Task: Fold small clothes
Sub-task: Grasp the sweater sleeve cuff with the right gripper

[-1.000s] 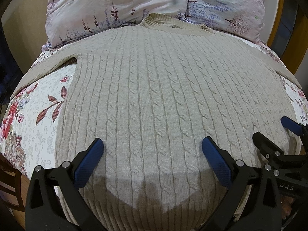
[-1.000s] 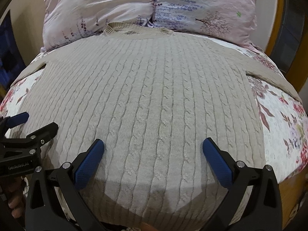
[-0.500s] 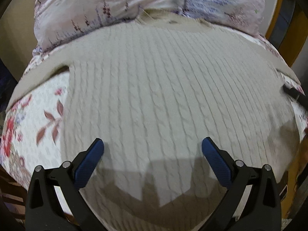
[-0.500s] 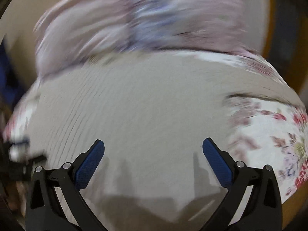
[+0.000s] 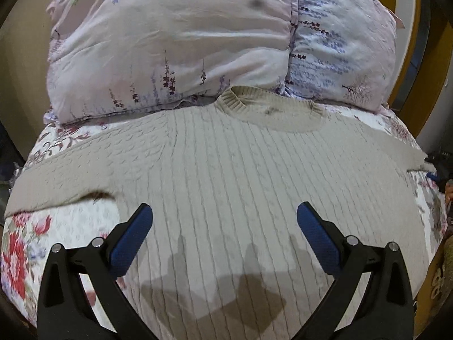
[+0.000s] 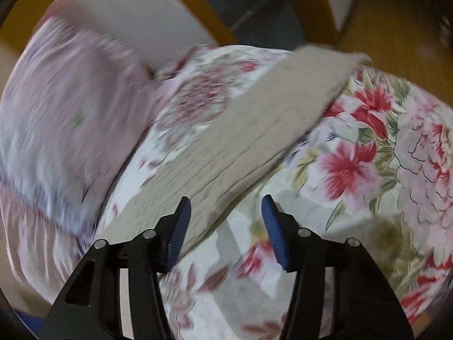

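A beige cable-knit sweater (image 5: 240,175) lies flat, front up, on a floral bedspread (image 5: 56,226), its neckline (image 5: 269,107) against the pillows. My left gripper (image 5: 225,218) hovers open over the sweater's body with nothing between its fingers; the left sleeve (image 5: 65,178) stretches out to the side. In the blurred right wrist view, my right gripper (image 6: 226,218) is over the right sleeve (image 6: 263,121), which runs diagonally up to the right. Its jaws are closing, and the sleeve's lower edge lies between them without the pads pressing on it.
Two pale floral pillows (image 5: 184,42) are stacked at the head of the bed, also seen in the right view as pillows (image 6: 56,113). A yellow wooden frame (image 6: 198,14) and floor lie beyond the bed's edge. Bare bedspread (image 6: 368,170) lies right of the sleeve.
My left gripper moved up the sweater toward the neckline. My right gripper swung right off the body, rolled, and its jaws narrowed over the right sleeve.
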`<control>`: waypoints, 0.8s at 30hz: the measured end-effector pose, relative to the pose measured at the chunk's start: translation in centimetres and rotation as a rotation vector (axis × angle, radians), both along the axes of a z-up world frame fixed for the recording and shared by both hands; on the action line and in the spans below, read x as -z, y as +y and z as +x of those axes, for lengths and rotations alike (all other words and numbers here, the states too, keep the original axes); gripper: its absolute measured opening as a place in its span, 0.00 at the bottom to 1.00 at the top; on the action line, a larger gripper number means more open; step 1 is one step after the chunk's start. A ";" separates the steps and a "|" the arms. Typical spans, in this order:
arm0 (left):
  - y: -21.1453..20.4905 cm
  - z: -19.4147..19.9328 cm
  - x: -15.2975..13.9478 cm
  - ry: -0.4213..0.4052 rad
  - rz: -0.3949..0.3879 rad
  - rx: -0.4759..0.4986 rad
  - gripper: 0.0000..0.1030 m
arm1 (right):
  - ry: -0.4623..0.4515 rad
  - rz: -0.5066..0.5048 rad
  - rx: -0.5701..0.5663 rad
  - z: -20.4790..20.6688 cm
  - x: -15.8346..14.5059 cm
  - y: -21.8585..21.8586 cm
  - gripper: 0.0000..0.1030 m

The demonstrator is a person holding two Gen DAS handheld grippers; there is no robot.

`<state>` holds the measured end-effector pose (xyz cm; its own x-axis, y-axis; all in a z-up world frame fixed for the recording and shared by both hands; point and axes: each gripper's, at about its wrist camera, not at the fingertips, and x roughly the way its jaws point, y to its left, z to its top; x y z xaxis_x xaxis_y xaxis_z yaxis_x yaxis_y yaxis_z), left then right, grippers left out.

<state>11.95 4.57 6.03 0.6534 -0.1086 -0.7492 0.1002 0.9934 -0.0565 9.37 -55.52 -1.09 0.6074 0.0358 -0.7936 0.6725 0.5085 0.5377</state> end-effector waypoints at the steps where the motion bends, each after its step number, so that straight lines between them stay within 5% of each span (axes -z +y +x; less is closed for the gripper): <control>1: 0.1 0.4 0.0 0.005 -0.011 0.003 0.98 | -0.002 0.011 0.015 0.3 0.4 -0.5 0.47; 12: -0.5 3.6 1.7 -0.018 -0.105 0.059 0.98 | -0.017 -0.001 0.140 0.7 1.2 -3.5 0.23; 16: -1.1 4.6 2.2 -0.001 -0.091 0.077 0.98 | 0.015 -0.086 0.115 1.1 1.0 -2.9 0.10; 24: -1.3 6.1 2.7 0.023 -0.174 0.116 0.98 | -0.068 -0.254 0.012 2.2 -2.6 -0.5 0.08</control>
<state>18.07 3.26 3.37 0.6119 -0.3109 -0.7273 0.2102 0.9503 -0.2295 11.58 -56.04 1.53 0.6587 -0.1666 -0.7337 0.6460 0.6251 0.4381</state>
